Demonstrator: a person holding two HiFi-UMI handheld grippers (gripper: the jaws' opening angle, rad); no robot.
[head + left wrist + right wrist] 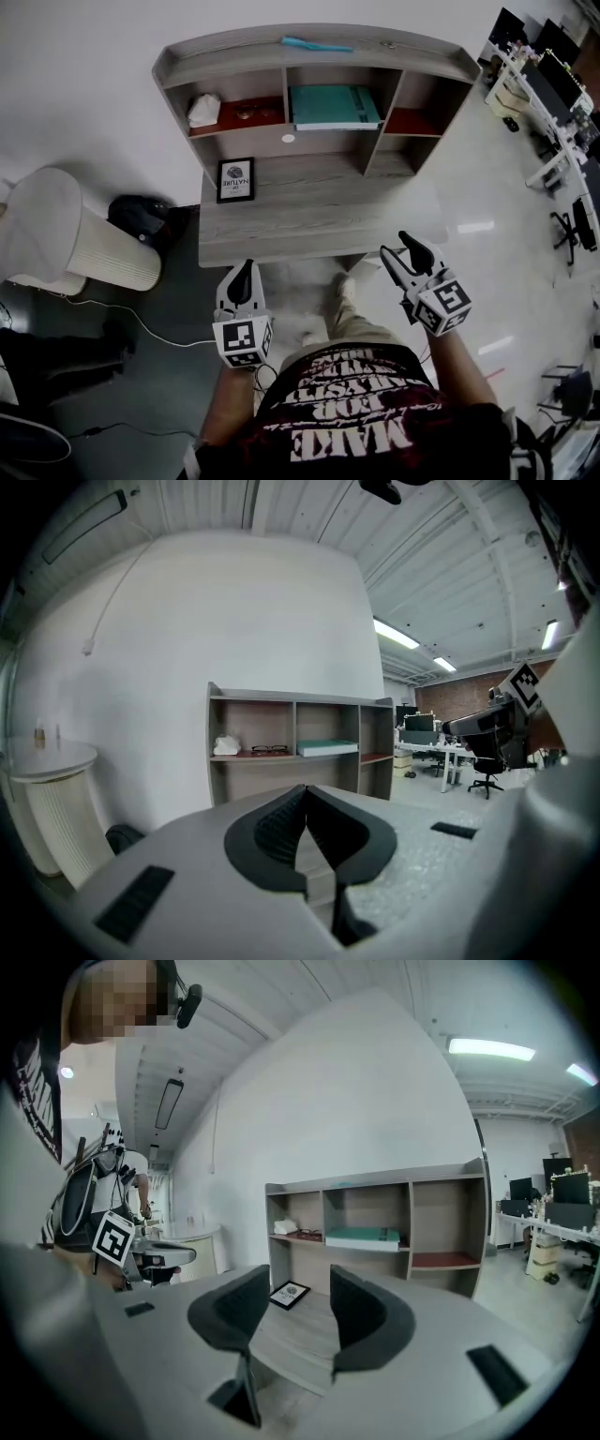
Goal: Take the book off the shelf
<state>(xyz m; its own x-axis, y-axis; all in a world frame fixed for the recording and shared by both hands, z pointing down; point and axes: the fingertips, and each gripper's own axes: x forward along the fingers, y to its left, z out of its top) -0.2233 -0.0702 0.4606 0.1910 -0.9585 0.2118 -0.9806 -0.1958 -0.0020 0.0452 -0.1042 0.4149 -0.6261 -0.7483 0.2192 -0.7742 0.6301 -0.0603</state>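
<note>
Two grippers, nearest you, both held short of the front edge of the counter (309,225):
- your left gripper (246,272): clenched, pads pressed together, nothing between them
- your right gripper (404,249): released, jaws standing apart, nothing between them; through the gap you see only counter top

One counter, grey wood, next out. It carries:
- one framed picture (235,179), near the left end, just in front of the shelf
- one small white disc (288,138), at the foot of the shelf's middle bay

One shelf (178,66), at the back of the counter against the wall, three compartments side by side:
- left compartment: one white crumpled item (202,110) and one pair of glasses (270,749)
- middle compartment: one book (335,105), teal, lying flat and filling most of the bay; this is your task item
- right compartment: nothing to be seen in it
- top board: one slim teal item (317,44), too small to identify

One pale ribbed drum (103,251), on the floor to the left of the counter

Status of task, as judged: nothing done yet. The book sits on the shelf and neither gripper is near it. Left for you: reach across the counter into the middle compartment, most likely with your released right gripper, close on the book's front edge, and draw it out clear of the shelf
</note>
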